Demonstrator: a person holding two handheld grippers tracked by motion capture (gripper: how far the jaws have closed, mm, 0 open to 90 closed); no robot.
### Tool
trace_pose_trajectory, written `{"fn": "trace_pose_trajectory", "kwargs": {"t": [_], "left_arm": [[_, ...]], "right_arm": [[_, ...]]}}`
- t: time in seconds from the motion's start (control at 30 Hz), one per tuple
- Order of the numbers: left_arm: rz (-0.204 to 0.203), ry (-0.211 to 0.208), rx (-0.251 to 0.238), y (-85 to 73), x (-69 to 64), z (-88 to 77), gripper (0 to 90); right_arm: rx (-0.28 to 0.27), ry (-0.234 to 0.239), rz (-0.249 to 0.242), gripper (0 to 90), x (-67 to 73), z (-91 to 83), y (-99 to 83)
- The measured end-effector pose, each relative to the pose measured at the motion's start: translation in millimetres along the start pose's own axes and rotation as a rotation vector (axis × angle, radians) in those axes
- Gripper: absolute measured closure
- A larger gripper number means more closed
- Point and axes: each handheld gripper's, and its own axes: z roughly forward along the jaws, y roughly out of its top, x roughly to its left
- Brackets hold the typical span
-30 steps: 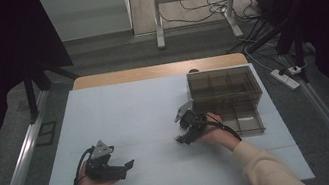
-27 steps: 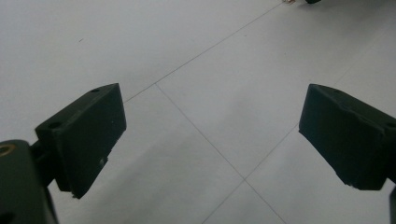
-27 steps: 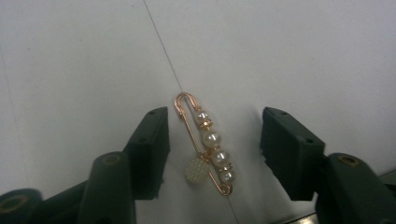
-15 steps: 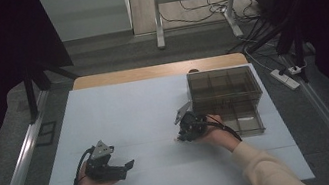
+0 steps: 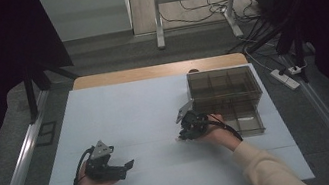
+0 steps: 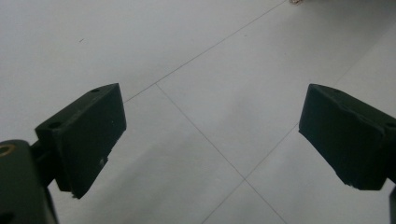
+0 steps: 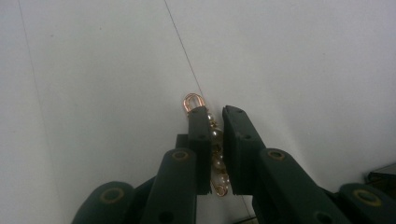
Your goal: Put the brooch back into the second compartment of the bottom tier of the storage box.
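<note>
Two jaws of the right gripper (image 7: 215, 140) have just closed on a pearl chain (image 7: 215, 154) (left gripper (image 6: 212, 140) gapes, empty)

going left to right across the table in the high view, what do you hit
left gripper, held open over the white table → right gripper, jaws just closed on a small pearl-and-gold trinket → smoky clear compartment box at the table's right edge

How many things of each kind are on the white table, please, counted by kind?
Hand-held gripper: 2, left and right
Pearl and gold-ring trinket: 1
Clear compartment box: 1
Total: 4
</note>
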Motion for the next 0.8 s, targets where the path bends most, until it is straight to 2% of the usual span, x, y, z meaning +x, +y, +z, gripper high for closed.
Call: {"fn": "trace_pose_trajectory", "kwargs": {"t": [0.2, 0.27, 0.3, 0.4, 0.47, 0.5, 0.7, 0.8], "left_arm": [[-0.002, 0.000, -0.002, -0.2, 0.4, -0.4, 6.8], [-0.003, 0.001, -0.002, -0.2, 0.4, -0.6, 6.8], [-0.003, 0.001, -0.003, -0.2, 0.4, -0.6, 6.9], [-0.002, 0.001, 0.000, -0.2, 0.2, 0.0, 6.8], [0.000, 0.001, -0.001, -0.2, 0.2, -0.3, 6.8], [-0.001, 0.001, -0.001, -0.2, 0.2, -0.4, 6.8], [-0.003, 0.002, -0.003, -0.4, 0.6, -0.8, 6.9], [-0.004, 0.003, -0.005, -0.6, 0.8, -1.5, 6.8]], "right_arm": [[-0.003, -0.001, 0.003, 80.9, -1.3, -0.6, -0.7], [-0.029, -0.002, 0.009, 89.1, -2.6, -3.1, -1.3], [-0.062, 0.003, 0.021, 89.1, -4.2, -7.5, -1.4], [-0.037, -0.009, 0.007, 89.0, -3.8, -7.6, -2.6], [-0.037, 0.003, 0.011, 89.0, -4.0, -5.1, -2.9], [-0.035, -0.008, 0.004, 88.7, -2.8, -4.1, -2.2], [-0.046, -0.019, -0.012, 77.2, 0.9, -7.9, 0.2], [-0.041, -0.008, -0.029, 71.0, 5.0, -9.2, 0.5]]}}
